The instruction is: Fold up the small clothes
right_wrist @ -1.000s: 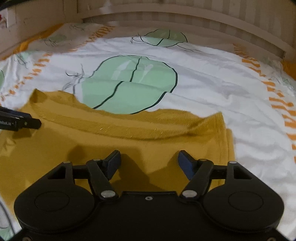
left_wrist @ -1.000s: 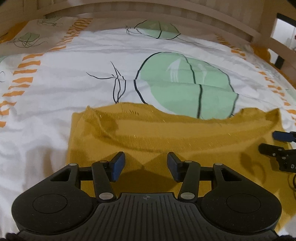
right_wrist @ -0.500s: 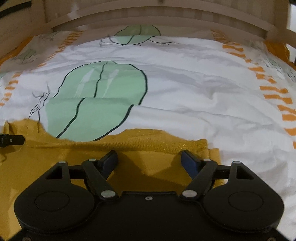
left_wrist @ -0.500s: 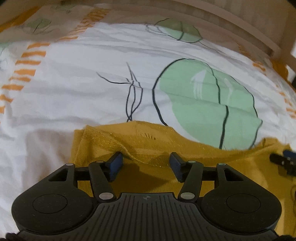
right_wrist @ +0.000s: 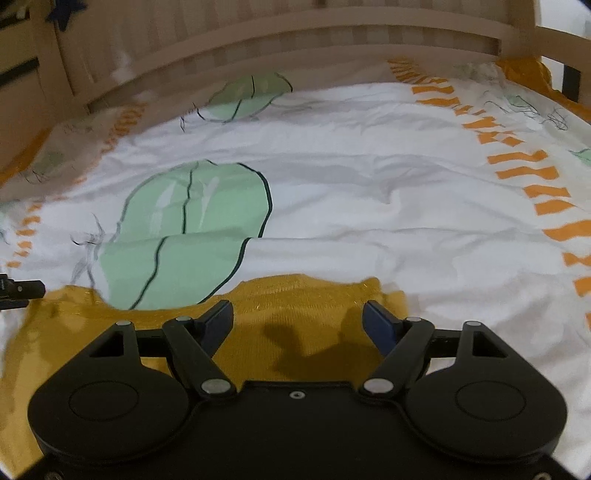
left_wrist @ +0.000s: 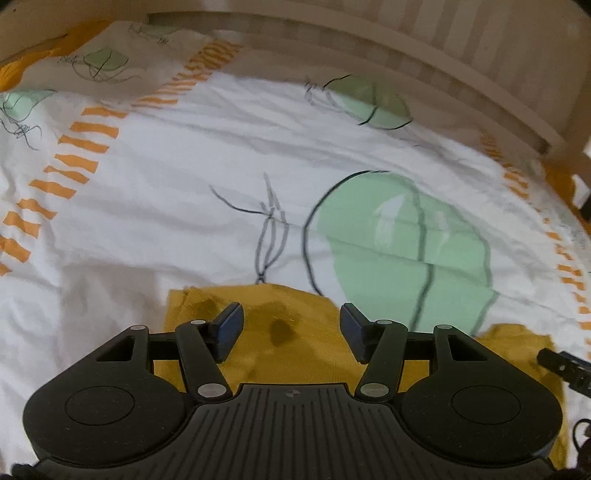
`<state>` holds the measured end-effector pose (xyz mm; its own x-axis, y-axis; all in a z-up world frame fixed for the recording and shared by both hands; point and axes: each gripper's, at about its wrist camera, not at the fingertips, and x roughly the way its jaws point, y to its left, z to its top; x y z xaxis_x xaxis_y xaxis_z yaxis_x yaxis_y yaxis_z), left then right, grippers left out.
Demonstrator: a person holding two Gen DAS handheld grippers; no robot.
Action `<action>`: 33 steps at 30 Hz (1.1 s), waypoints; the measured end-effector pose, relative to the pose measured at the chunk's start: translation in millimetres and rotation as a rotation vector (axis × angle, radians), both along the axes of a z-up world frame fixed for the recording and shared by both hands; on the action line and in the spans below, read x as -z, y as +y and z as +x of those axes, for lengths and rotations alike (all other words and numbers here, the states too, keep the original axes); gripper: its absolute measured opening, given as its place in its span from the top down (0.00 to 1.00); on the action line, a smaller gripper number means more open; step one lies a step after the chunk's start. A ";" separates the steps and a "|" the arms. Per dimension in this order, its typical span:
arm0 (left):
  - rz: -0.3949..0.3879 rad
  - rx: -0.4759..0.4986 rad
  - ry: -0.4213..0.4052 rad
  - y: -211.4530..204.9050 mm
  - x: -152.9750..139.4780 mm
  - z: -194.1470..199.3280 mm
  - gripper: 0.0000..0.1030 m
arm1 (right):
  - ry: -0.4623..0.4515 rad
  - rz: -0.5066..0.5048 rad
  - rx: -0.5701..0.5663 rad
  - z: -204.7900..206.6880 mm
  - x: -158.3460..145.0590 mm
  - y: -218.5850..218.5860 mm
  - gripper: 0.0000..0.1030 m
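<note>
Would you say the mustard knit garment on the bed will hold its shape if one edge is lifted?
Probably not: the mustard knit garment lies limp, with a wavy far edge, so it should drape. Its ribbed knit likely grips rather than slips. It looks thin and light.

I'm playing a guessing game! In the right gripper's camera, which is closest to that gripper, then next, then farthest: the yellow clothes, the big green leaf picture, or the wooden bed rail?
1. Yellow garment, lying right under the right gripper.
2. Big green leaf print, beyond it, to the left.
3. Wooden bed rail, across the far end.
</note>
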<state>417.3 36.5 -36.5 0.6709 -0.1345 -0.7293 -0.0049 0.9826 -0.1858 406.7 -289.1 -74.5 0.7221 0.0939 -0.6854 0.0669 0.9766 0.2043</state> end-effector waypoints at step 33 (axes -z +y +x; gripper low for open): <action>0.097 0.092 0.078 -104.0 16.7 -54.0 0.44 | 0.077 0.377 0.023 -118.0 20.4 -52.7 0.00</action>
<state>363.4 -67.4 -53.2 0.6001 -0.1193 -0.7910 0.0753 0.9929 -0.0926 288.7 -341.7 -94.9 0.6747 0.3342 -0.6581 0.1170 0.8319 0.5424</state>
